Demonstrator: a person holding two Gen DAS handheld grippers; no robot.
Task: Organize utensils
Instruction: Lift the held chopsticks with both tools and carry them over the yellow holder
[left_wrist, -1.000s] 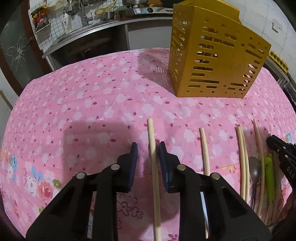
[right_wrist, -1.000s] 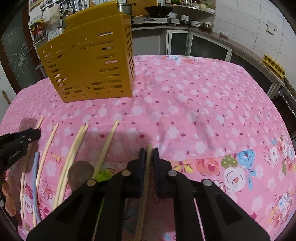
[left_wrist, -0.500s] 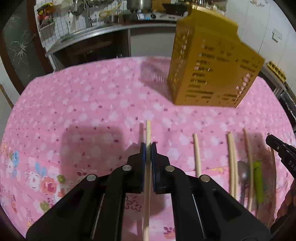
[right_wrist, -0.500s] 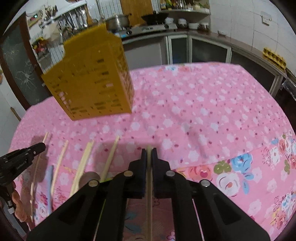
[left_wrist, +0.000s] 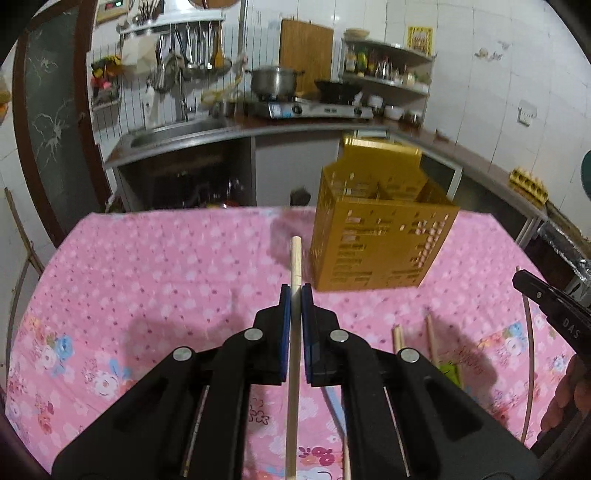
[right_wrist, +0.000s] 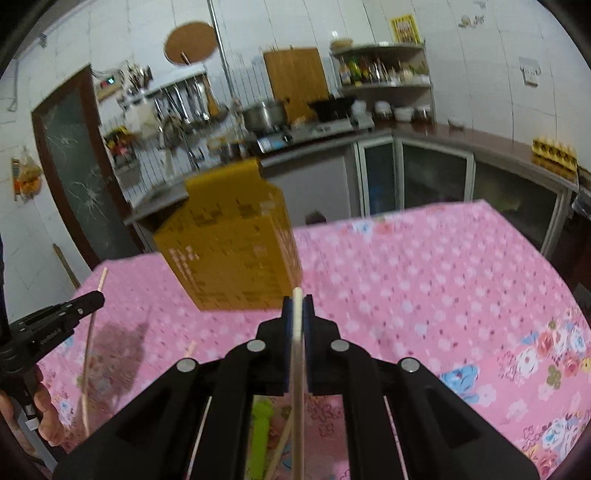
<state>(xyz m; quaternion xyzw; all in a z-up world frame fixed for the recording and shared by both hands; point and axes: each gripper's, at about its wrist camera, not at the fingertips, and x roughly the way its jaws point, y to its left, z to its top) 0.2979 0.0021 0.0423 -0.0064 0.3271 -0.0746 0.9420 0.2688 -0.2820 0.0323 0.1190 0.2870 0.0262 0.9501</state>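
Observation:
My left gripper (left_wrist: 295, 291) is shut on a pale chopstick (left_wrist: 295, 266) and holds it up above the pink flowered tablecloth (left_wrist: 166, 266). My right gripper (right_wrist: 297, 304) is shut on another pale chopstick (right_wrist: 297, 332), also lifted. The yellow slotted utensil holder (left_wrist: 380, 236) stands ahead and right of the left gripper; in the right wrist view the holder (right_wrist: 229, 243) is ahead and left. More chopsticks (left_wrist: 397, 338) and a green-handled utensil (left_wrist: 450, 371) lie on the cloth. The left gripper also shows in the right wrist view (right_wrist: 88, 301), the right gripper in the left wrist view (left_wrist: 524, 277).
A kitchen counter with a sink (left_wrist: 177, 129) and a stove (left_wrist: 306, 107) runs behind the table. A dark door (right_wrist: 74, 158) is at the left. Cabinets (right_wrist: 424, 173) stand behind the table's far right edge.
My left gripper closed on the chopstick. Both grippers then lifted their chopsticks off the cloth and tilted up, so the holder's open top and the kitchen come into view.

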